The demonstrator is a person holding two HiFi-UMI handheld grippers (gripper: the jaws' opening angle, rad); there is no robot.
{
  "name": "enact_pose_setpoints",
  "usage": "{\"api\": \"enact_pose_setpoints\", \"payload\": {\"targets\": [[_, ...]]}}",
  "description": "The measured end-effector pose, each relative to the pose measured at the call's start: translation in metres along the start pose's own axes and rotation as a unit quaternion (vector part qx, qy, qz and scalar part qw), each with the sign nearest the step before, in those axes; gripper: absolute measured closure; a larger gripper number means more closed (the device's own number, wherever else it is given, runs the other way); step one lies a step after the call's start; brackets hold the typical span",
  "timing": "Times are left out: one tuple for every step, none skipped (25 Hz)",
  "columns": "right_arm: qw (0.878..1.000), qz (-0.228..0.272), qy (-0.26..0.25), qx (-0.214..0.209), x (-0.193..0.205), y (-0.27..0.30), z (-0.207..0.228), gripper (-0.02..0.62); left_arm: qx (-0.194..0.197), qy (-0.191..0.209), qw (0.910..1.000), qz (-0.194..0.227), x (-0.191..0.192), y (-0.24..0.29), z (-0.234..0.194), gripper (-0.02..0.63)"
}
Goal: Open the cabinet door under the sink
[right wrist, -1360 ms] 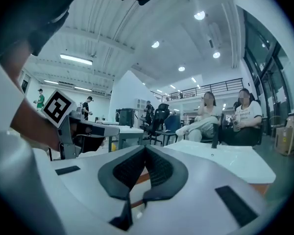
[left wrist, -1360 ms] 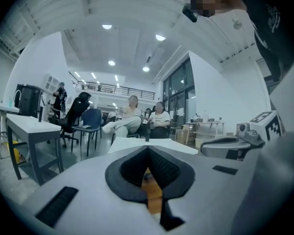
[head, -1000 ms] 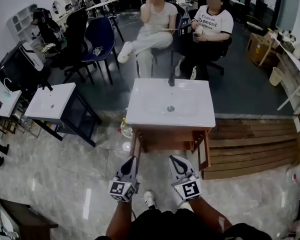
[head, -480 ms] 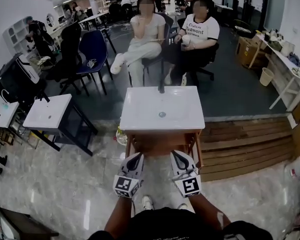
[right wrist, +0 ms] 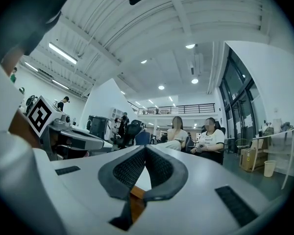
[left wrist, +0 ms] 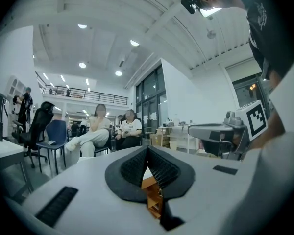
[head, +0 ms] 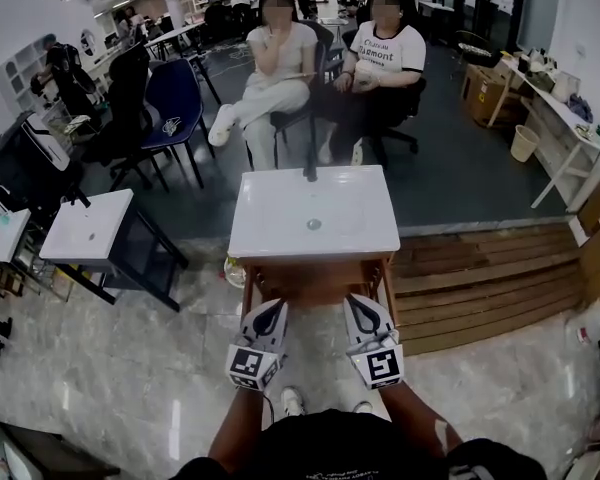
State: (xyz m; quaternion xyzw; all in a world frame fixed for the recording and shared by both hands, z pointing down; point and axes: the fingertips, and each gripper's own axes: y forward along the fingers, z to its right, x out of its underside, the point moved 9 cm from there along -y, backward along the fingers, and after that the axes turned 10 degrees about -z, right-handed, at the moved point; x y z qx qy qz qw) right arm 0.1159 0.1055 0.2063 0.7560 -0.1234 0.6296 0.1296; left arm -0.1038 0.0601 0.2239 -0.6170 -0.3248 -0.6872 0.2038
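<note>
The white sink (head: 280,223) with its dark tap (head: 309,173) sits on a brown wooden cabinet (head: 315,280) just ahead of me. From above I see only the cabinet's top edge and frame, so the door's state is hidden. My left gripper (head: 271,313) and right gripper (head: 356,308) hover side by side at the cabinet's front, both pointing at it and touching nothing. In the left gripper view the left gripper (left wrist: 147,149) has its pads together, with orange wood (left wrist: 152,195) behind. The right gripper (right wrist: 145,148) looks the same: shut and empty.
A second white basin (head: 85,226) on a black stand is at the left. Wooden steps (head: 490,278) lie to the right of the cabinet. Two seated people (head: 320,63) and chairs (head: 170,98) are behind the sink. A bottle (head: 234,268) stands by the cabinet's left leg.
Both grippers have risen and come closer to the cabinet's front. The sink now lies nearer below me. Both stay shut.
</note>
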Motion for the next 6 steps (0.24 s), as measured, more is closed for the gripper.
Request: {"api": "enact_pose_setpoints", "payload": {"targets": [[1.0,-0.003,-0.002,0.0,-0.0011,0.0006,0.0005,0.571,0.002,0.001,1.0,-0.001,-0.0006,0.0004,-0.0005,0.601],[1.0,-0.009,-0.002,0.0,-0.0023,0.0013,0.0011,0.571,0.003,0.001,1.0,-0.001,-0.0015,0.001,-0.0015,0.601],[1.0,-0.015,-0.001,-0.001,-0.0028,0.0019,0.0018,0.571,0.003,0.002,1.0,0.0,-0.0028,0.0016,-0.0027,0.601],[1.0,-0.018,-0.001,-0.001,-0.0025,0.0025,0.0027,0.571,0.003,0.002,1.0,0.002,-0.0042,0.0024,-0.0038,0.601],[1.0,-0.02,0.0,-0.002,-0.0021,0.003,0.0039,0.571,0.003,0.003,1.0,0.003,-0.0057,0.0033,-0.005,0.601],[1.0,-0.022,0.0,-0.002,-0.0018,0.0035,0.005,0.571,0.003,0.003,1.0,0.005,-0.0072,0.0042,-0.0061,0.601]]}}
